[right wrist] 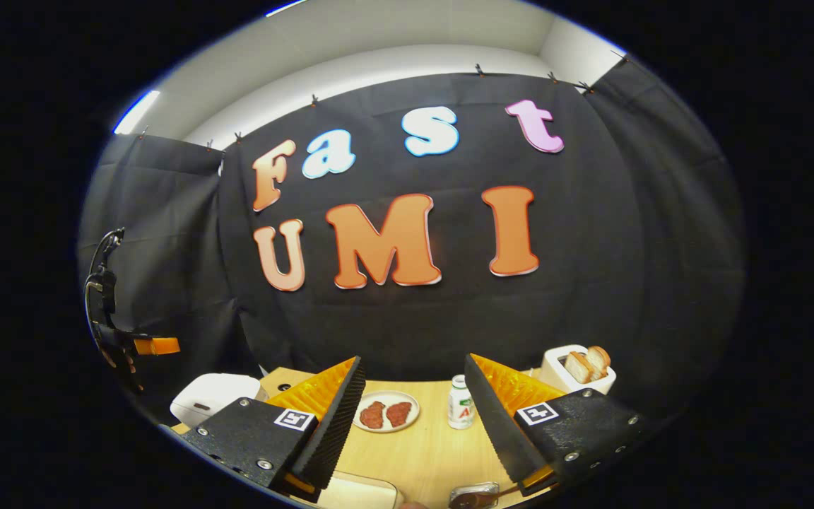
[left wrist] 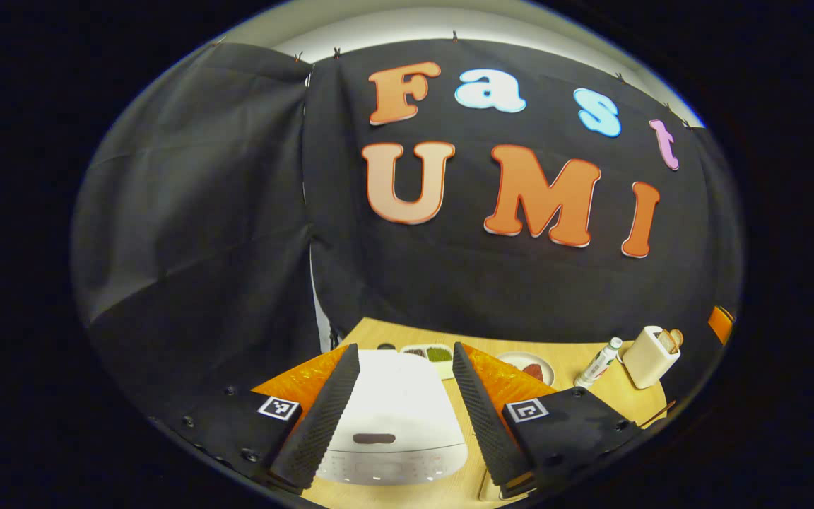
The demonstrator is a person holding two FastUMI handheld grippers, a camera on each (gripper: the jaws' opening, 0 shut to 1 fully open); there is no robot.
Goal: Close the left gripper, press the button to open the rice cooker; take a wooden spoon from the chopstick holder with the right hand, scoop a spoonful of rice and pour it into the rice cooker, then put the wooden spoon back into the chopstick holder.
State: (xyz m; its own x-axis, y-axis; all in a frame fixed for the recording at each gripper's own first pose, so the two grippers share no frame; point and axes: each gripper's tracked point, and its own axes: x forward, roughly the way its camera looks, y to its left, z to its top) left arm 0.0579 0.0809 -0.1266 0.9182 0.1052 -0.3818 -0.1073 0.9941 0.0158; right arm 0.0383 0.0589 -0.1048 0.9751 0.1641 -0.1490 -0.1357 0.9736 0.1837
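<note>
- One rice cooker (left wrist: 393, 417), lid down, is seen on the tabletop (left wrist: 612, 396) in the left gripper view, framed between the fingers of the left tongs (left wrist: 401, 410), which are spread wide with nothing gripped.
- In the right gripper view the cooker (right wrist: 213, 397) lies at about 9 o'clock of the right tongs (right wrist: 414, 428), well apart.
- The right tongs are also held open and empty above the tabletop.
- One plate (right wrist: 386, 412) with two reddish pieces is seen between the right fingers; one small bottle (right wrist: 461, 403) stands just beside it at 3 o'clock.
- One toaster (right wrist: 576, 371) holding two bread slices stands at 1 o'clock.
- The chopstick holder and spoon cannot be made out.
</note>
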